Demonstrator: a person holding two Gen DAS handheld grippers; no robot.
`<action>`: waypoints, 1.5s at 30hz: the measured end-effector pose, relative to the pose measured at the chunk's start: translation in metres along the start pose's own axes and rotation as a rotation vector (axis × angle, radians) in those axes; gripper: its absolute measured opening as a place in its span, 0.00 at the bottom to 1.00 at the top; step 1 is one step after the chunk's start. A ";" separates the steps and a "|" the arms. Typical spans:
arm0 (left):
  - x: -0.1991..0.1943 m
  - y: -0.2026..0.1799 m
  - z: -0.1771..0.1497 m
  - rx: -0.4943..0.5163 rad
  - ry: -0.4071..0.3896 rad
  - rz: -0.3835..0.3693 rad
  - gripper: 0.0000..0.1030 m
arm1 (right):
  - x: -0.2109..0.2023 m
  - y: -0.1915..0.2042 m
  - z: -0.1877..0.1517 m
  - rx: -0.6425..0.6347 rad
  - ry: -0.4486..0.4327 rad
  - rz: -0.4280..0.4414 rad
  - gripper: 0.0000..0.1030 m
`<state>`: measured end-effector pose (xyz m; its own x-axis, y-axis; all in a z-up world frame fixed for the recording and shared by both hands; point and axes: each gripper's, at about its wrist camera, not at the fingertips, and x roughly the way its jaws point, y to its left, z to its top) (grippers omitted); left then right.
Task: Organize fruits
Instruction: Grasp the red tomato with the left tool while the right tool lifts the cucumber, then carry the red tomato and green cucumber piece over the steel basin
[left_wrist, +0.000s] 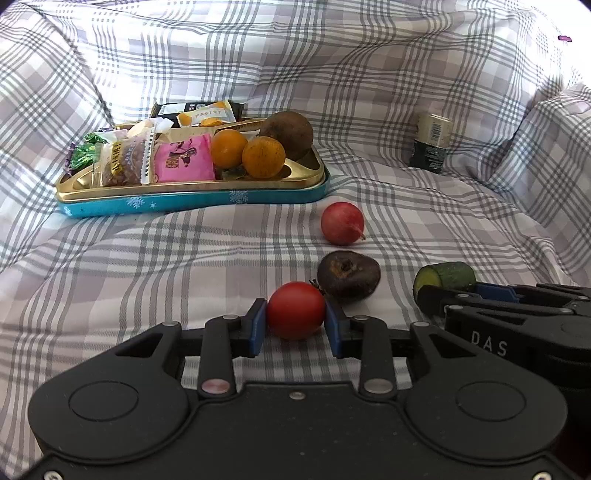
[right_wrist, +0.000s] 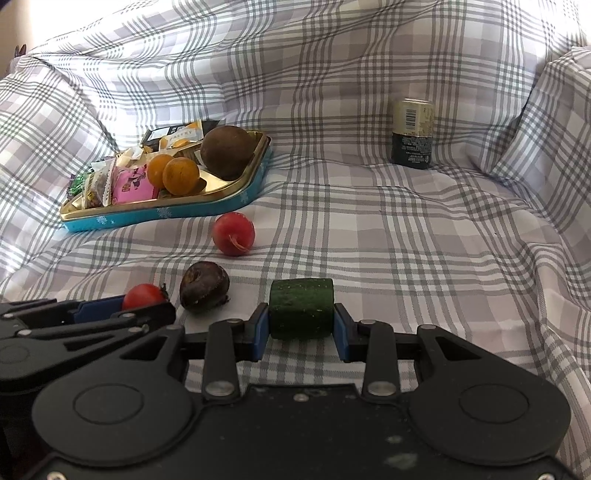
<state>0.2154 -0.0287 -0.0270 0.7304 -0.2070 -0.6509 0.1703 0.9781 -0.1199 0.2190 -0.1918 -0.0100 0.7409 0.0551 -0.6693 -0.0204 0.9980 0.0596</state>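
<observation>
Both tools are grabbing food that is sitting on the checked bedcover (left_wrist: 147, 258), so the picking-up step is happening now. The left tool (left_wrist: 295, 325) is squeezing a small red tomato (left_wrist: 295, 310) between its blue pads, and the right tool (right_wrist: 301, 325) is squeezing a short green cucumber piece (right_wrist: 301, 308) the same way. Both pieces look like they are still resting on the cloth. The tomato is looking round, smooth and shiny, so it may be slipping if the squeeze is too soft. The cucumber piece is looking stubby, with bumpy dark skin and flat cut ends. Next, I think each tool needs lifting straight up and carrying to the blue and gold tin tray (left_wrist: 192, 197), which is lying well ahead of the tools and to their left. Two oranges (left_wrist: 264, 157) and a big brown fruit (left_wrist: 288, 134) are already sitting in it beside snack packets (left_wrist: 183, 157). A dark wrinkly fruit (left_wrist: 349, 275) and a pink radish (left_wrist: 341, 223) are waiting just ahead of the left tool.
</observation>
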 end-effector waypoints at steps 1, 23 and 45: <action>-0.003 0.000 -0.001 0.001 -0.007 0.001 0.40 | -0.002 -0.001 -0.002 -0.002 -0.005 -0.002 0.36; -0.096 0.008 -0.048 -0.078 -0.139 0.045 0.40 | -0.101 -0.021 -0.055 0.062 -0.219 0.015 0.36; -0.153 0.008 -0.098 -0.084 -0.135 0.032 0.40 | -0.185 -0.019 -0.128 0.059 -0.296 0.025 0.36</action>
<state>0.0399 0.0128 -0.0017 0.8180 -0.1709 -0.5492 0.0934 0.9816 -0.1664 -0.0037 -0.2175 0.0174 0.9045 0.0597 -0.4223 -0.0084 0.9924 0.1224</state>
